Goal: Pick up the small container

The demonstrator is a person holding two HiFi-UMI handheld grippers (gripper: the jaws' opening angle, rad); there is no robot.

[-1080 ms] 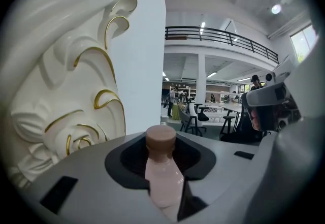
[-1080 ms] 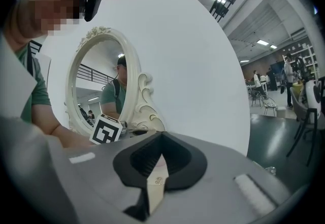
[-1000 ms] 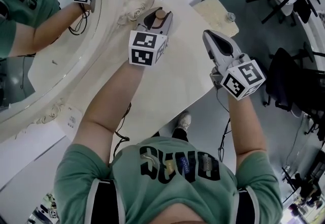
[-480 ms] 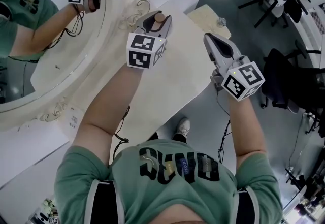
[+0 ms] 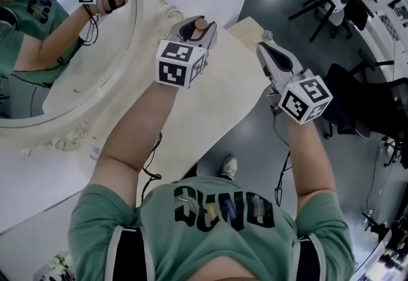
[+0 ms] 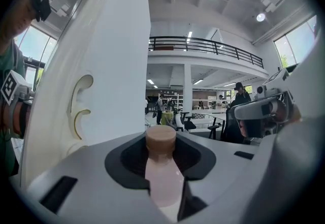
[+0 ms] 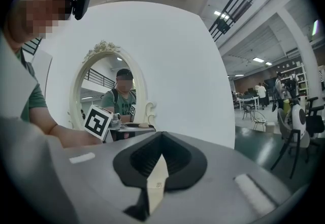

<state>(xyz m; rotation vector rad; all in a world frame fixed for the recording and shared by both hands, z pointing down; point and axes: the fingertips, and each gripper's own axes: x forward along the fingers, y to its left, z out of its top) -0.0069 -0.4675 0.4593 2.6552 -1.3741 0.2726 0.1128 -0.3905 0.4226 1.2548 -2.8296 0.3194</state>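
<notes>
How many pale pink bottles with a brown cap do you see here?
1: the pale pink bottle with a brown cap, clamped in the left gripper. None other visible.

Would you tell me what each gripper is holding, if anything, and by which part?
The left gripper holds the small container, a pale pink bottle, by its body just below the brown cap. The right gripper holds nothing.

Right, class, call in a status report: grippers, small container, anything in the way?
Left gripper shut on small pale pink bottle with tan round cap. Right gripper shut, empty. Ornate white mirror frame close beside left gripper, not touching.
</notes>
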